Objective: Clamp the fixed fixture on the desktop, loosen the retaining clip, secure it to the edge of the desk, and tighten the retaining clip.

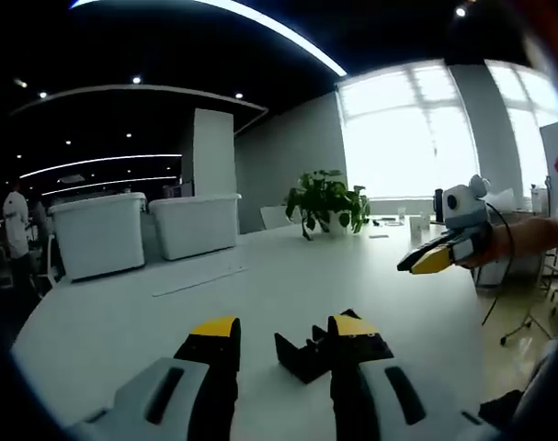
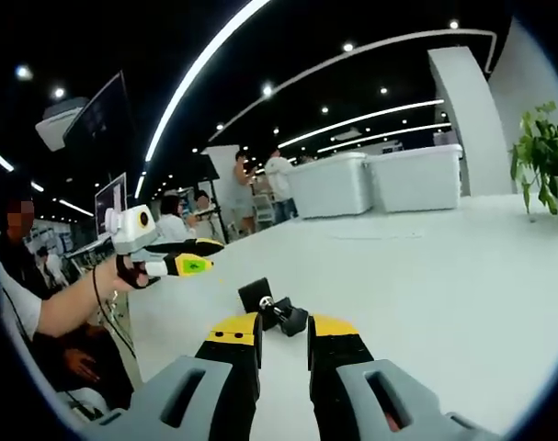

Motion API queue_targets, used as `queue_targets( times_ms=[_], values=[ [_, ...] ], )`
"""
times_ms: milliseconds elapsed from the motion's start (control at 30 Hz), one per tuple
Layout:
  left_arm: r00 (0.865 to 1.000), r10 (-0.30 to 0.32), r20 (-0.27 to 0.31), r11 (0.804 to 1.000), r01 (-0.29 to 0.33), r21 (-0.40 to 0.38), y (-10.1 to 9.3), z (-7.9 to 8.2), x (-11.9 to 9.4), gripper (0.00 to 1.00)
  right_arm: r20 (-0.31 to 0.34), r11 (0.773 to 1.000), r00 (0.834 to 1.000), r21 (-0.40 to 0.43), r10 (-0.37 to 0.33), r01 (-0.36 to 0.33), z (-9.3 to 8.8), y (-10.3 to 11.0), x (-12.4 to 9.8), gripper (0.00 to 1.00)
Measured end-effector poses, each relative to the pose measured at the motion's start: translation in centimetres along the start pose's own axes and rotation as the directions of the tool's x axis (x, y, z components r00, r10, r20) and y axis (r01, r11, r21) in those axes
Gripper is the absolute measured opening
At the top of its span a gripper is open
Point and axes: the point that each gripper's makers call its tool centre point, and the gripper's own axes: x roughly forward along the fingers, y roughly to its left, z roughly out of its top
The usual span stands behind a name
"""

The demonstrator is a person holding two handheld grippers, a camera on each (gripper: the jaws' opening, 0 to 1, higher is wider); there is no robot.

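Looking along my open left gripper (image 1: 283, 338), I see the black clamp (image 1: 306, 354) on the white desk (image 1: 260, 276) touching its right jaw, nearer than my open, empty right gripper (image 2: 283, 329).

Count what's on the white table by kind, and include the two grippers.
Grippers: 2, left and right
Black clamp fixture: 1
Potted plant: 1
White bins: 2
Total: 6
Small items by the window are too far off to count.
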Motion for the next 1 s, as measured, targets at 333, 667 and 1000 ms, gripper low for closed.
queue_targets(
  times_ms=[333, 667, 1000],
  values=[
    [0.999, 0.005, -0.037, 1.000, -0.006, -0.013, 0.0, -1.7, -0.1, 0.39, -0.019, 1.000, 1.000, 0.016, -0.022, 0.022, -0.8, -0.1, 0.8, 0.20],
    [0.999, 0.009, -0.052, 1.000, -0.009, -0.006, 0.0, -2.1, 0.0, 0.39, -0.010, 0.999, 1.000, 0.026, -0.021, 0.021, -0.6, 0.0, 0.9, 0.20],
    [0.997, 0.010, -0.082, 1.000, -0.010, 0.000, -0.1, -3.5, 0.3, 0.39, -0.010, 0.999, 1.000, 0.027, -0.021, 0.021, -0.8, -0.3, 1.0, 0.19]
  ],
)
